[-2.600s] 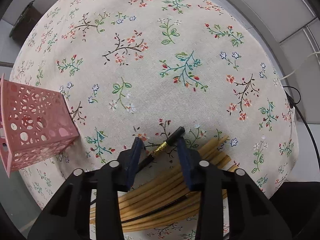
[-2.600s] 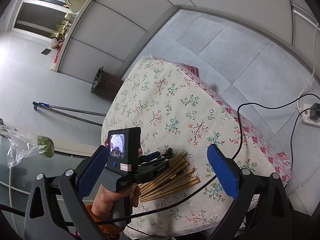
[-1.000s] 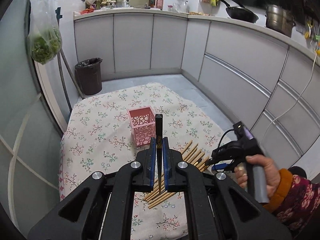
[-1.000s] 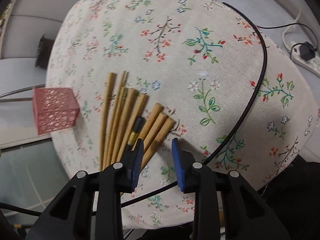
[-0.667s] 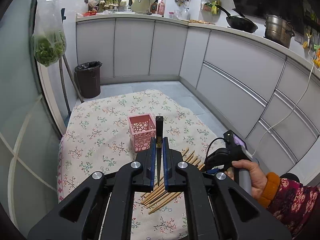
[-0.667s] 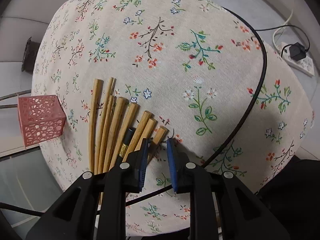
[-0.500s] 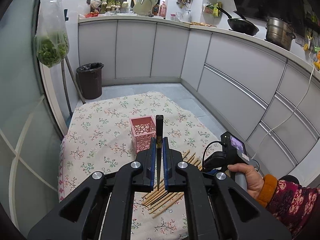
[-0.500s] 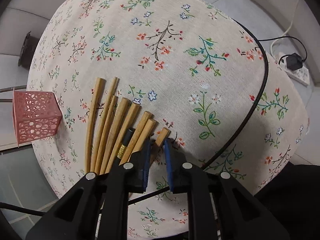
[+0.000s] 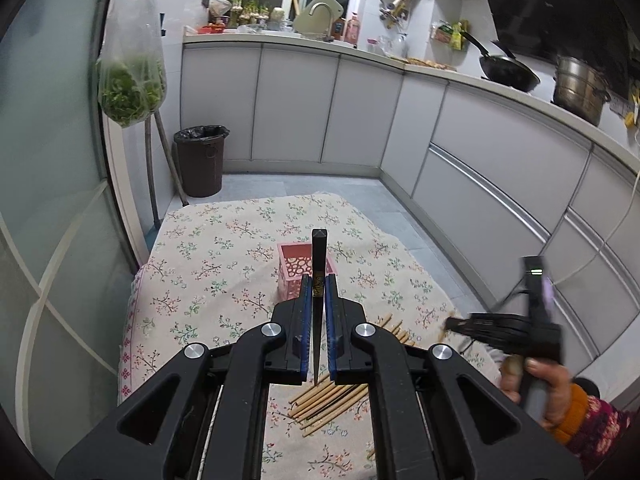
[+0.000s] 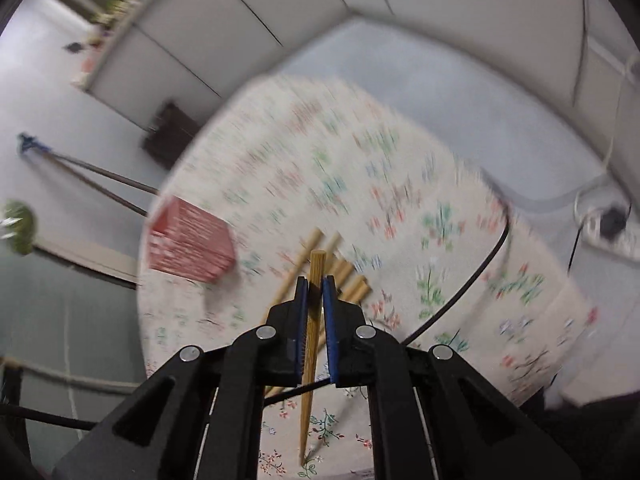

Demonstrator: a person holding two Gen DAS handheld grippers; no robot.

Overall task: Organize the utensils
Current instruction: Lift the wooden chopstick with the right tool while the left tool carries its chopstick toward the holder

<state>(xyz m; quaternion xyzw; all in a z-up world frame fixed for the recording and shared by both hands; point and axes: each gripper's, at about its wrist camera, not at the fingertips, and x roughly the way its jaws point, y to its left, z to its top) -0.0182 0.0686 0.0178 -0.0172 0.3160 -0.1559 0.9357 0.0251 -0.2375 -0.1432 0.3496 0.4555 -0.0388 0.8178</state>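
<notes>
My left gripper [image 9: 316, 284] is shut on a black chopstick [image 9: 319, 252] with a gold band, held high above the table and pointing at the pink perforated holder [image 9: 298, 268]. My right gripper [image 10: 315, 284] is shut on a bamboo chopstick [image 10: 314, 304], lifted off the cloth; that view is blurred by motion. Several bamboo chopsticks [image 9: 332, 396] lie in a pile on the floral tablecloth [image 9: 224, 264]; the pile also shows in the right wrist view [image 10: 344, 276]. The pink holder [image 10: 190, 246] stands left of the pile there. The right gripper [image 9: 500, 326] shows in the left view, above the pile's right end.
A black cable [image 10: 476, 276] runs over the table's right side. A dark trash bin [image 9: 200, 160] and mop handles [image 9: 160, 168] stand beyond the table's far end. Grey kitchen cabinets [image 9: 480, 168] line the back and right. A bag of greens [image 9: 130, 84] hangs at left.
My right gripper closed on a bamboo chopstick at the pile's edge and lifted it, swinging fast. My left gripper kept the black chopstick and stayed high above the table.
</notes>
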